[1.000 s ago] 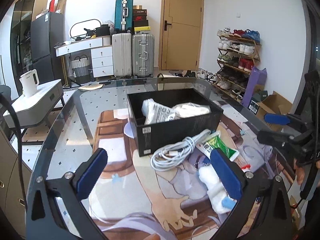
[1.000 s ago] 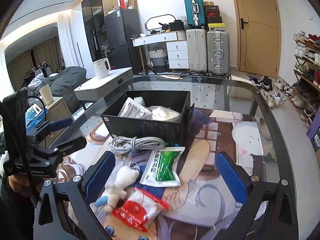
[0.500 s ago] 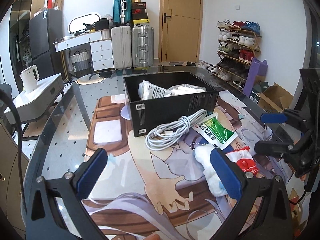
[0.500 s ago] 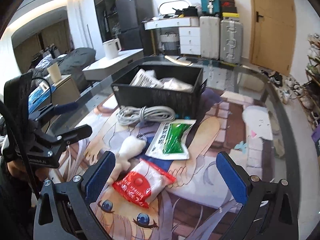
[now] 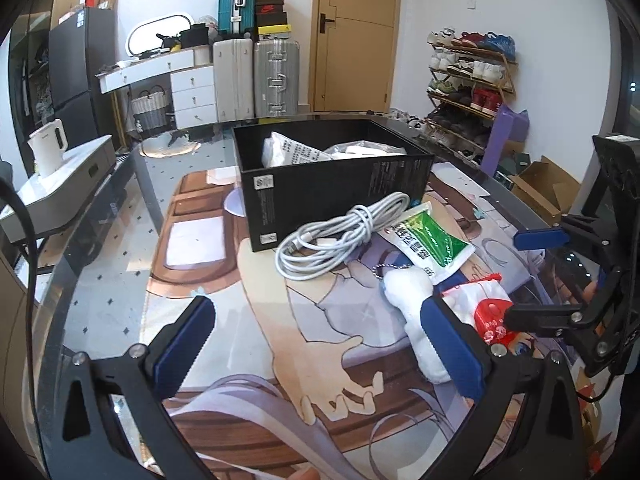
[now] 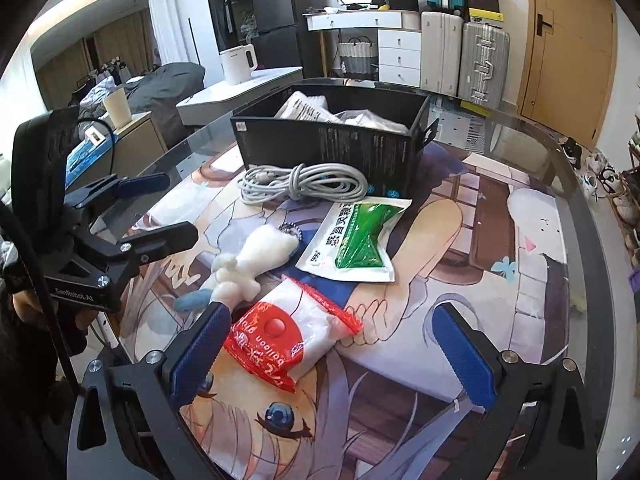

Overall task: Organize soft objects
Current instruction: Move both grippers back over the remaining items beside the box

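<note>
A black box (image 5: 332, 184) (image 6: 332, 140) on the printed mat holds two white bags. In front of it lie a coiled white cable (image 5: 340, 236) (image 6: 300, 184), a green-and-white pouch (image 5: 428, 240) (image 6: 356, 240), a white plush toy (image 5: 412, 312) (image 6: 256, 260) and a red-and-white bag (image 5: 488, 312) (image 6: 292, 336). My left gripper (image 5: 320, 348) is open and empty, above the mat, with the plush by its right finger. My right gripper (image 6: 332, 348) is open and empty, with the red-and-white bag between its fingers. Each gripper also shows in the other's view, the right one (image 5: 540, 276) and the left one (image 6: 160, 208).
The glass table's curved edge (image 6: 576, 184) runs around the mat. A white side cabinet with a kettle (image 5: 52, 152) stands to the left. Suitcases (image 5: 256, 76), a door and a shoe rack (image 5: 468, 80) are behind.
Both grippers have pulled back from the box and lowered toward the mat. The red-and-white bag has come into the left view and lies between my right fingers. Nothing was grasped.
</note>
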### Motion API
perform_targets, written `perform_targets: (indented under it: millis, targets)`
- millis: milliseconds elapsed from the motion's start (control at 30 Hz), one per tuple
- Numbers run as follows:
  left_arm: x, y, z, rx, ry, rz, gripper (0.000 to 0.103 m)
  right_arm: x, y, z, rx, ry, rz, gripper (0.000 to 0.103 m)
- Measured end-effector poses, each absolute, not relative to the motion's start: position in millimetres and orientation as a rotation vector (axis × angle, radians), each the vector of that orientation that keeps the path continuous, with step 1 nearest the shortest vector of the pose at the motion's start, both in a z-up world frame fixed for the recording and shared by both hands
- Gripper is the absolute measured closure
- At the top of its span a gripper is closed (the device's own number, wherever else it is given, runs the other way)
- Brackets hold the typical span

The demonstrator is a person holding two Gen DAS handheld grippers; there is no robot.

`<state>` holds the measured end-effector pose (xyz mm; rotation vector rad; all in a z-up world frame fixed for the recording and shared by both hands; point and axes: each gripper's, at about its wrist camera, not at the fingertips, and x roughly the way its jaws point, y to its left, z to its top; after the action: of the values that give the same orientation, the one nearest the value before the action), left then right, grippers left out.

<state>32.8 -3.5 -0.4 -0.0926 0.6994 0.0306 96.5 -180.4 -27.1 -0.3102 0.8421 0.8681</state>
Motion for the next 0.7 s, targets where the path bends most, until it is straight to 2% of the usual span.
perform_targets:
  millis: [700]
  targets:
    - [28.8, -1.3, -4.1, -0.124, 0.703, -0.001, 0.000, 87.0, -173.9, -46.3, -0.386, 0.897, 0.939, 0.001]
